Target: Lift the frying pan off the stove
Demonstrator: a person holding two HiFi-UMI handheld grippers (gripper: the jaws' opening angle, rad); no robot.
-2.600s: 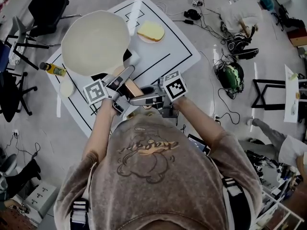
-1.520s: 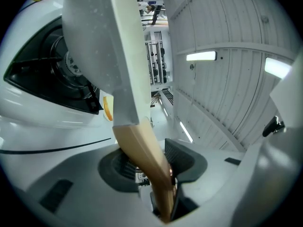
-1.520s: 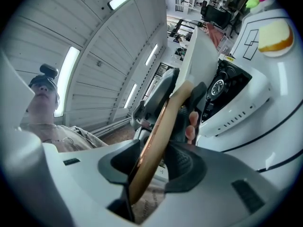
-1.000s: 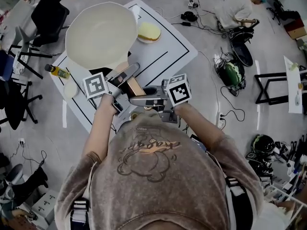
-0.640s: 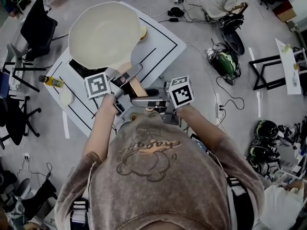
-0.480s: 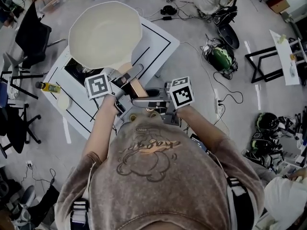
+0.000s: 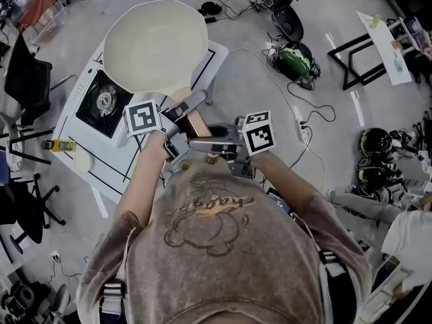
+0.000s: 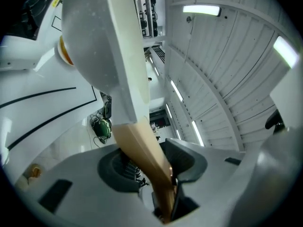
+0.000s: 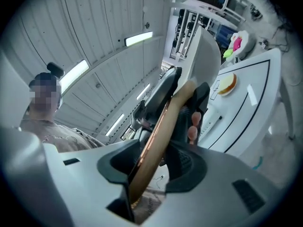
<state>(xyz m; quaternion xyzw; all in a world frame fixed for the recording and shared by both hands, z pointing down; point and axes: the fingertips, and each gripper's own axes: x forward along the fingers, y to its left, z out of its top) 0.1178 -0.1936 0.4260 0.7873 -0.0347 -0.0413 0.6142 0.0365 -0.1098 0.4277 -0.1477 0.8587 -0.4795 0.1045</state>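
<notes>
The left gripper (image 7: 191,105) and the right gripper (image 7: 200,141) are each partly closed and clamped on the handle (image 7: 196,123) of the pan (image 7: 154,46), the left nearer the bowl. The pan is held in the air, clear of the stove (image 7: 102,101), which sits on the worktop (image 7: 101,160) below.

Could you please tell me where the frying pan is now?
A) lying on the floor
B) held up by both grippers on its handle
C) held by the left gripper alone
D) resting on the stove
B: the left gripper and right gripper both clamp the handle, with the frying pan off the uncovered stove.
</notes>
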